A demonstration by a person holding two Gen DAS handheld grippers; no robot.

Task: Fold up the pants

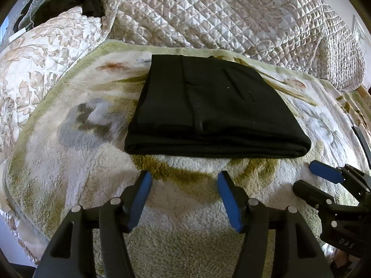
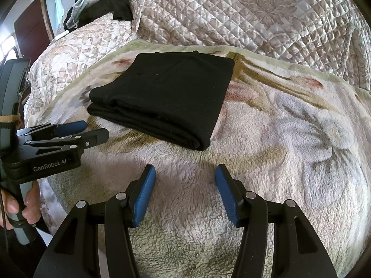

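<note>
Fingers of left gripper and right gripper spread wide, empty, near folded black pants on fleece blanket.

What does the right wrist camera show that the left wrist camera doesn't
Only the right wrist view shows the person's hand gripping the left gripper's handle, and a dark red door at far left. Only the left wrist view shows the right gripper from the side, at its right edge. Both show the folded black pants lying on the fleece blanket, the quilted bedspread behind, a heap of dark clothes at upper left, and both grippers open, touching nothing.
</note>
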